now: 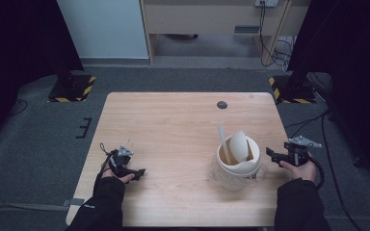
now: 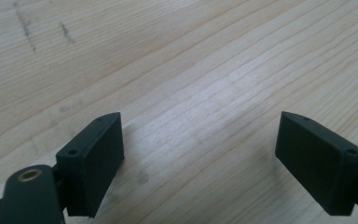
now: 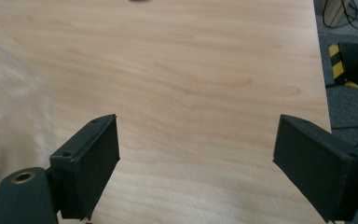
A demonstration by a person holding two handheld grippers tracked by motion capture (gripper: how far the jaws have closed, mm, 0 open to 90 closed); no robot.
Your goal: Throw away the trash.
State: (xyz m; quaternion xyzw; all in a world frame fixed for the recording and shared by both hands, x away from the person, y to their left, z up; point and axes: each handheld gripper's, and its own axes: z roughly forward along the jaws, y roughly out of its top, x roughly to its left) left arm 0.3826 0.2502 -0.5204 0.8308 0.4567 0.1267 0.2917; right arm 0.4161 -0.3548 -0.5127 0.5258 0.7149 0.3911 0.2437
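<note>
While the white bucket (image 1: 238, 166) stands on the counter (image 1: 173, 125) with a white stick (image 1: 223, 144) and a folded sheet (image 1: 239, 146) inside, the right gripper (image 1: 271, 153) hangs just right of it, jaws released and empty; the left gripper (image 1: 139, 173) sits well left of it, jaws spread, empty.

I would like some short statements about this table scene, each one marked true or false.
1. The white bucket stands nearer the right gripper than the left gripper. True.
2. The left gripper is shut on a cloth. False: its jaws stand open over bare wood.
3. A white stick leans inside the bucket. True.
4. The bucket lies tipped on its side. False: it stands upright.
5. The right gripper holds the bucket. False: its jaws are open, beside it.
</note>
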